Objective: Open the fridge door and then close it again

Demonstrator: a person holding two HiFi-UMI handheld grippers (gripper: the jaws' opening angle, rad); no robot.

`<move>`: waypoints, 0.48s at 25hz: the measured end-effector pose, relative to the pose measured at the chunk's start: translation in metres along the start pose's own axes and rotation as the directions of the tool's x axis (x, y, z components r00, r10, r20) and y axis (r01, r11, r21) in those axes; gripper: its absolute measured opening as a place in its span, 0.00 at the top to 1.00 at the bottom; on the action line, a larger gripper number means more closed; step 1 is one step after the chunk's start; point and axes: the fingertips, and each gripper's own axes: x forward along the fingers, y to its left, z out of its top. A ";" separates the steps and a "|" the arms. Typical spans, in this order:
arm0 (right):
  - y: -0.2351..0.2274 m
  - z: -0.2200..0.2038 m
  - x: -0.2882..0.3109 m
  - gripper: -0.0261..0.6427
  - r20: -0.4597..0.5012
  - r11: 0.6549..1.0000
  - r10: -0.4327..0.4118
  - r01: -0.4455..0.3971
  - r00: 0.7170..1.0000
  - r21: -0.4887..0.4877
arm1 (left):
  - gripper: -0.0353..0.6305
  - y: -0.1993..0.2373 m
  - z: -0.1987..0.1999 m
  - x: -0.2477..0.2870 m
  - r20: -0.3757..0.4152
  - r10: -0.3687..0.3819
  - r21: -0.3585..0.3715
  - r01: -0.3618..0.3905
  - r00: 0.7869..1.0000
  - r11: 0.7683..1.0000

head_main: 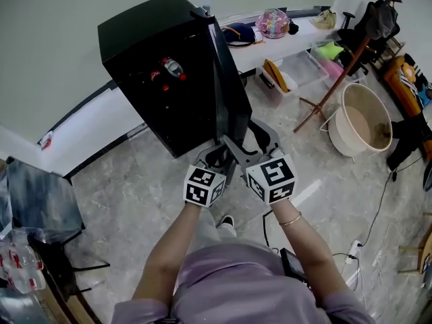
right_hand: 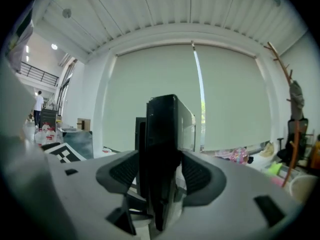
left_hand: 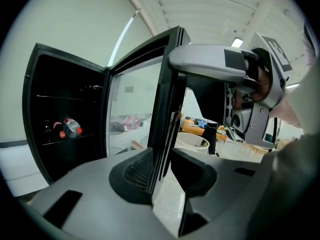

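Fridge [head_main: 145, 52] is seen standing on the marble floor [head_main: 135, 194] against the wall. Fridge door [head_main: 229, 86] is swung wide, its free edge turned toward the person. A red-capped bottle [head_main: 173, 67] is noted on an inner shelf.

Both forearms are stretched forward and held close together, left forearm [head_main: 172, 248] and right forearm [head_main: 304, 245] converging on the door's free edge. A bangle [head_main: 291, 219] is worn at the right wrist. Marker cubes are turned upward, side by side.

Left gripper [left_hand: 161, 170]: jaws are spread, with the door edge set between them. The left pad is laid against the door. A strip of floor is visible between the door and the right pad, so no pinch is made.

Right gripper [right_hand: 160, 176]: it is held slightly ahead of the left one. The door's thick edge is pinched between the jaws, both pads pressed to its sides.
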 end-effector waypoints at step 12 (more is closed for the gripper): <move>-0.066 -0.014 -0.028 0.63 -0.039 0.974 -0.221 0.219 0.974 -0.060 | 0.78 -0.034 0.016 0.037 -0.026 -0.145 0.044 0.146 0.989 0.988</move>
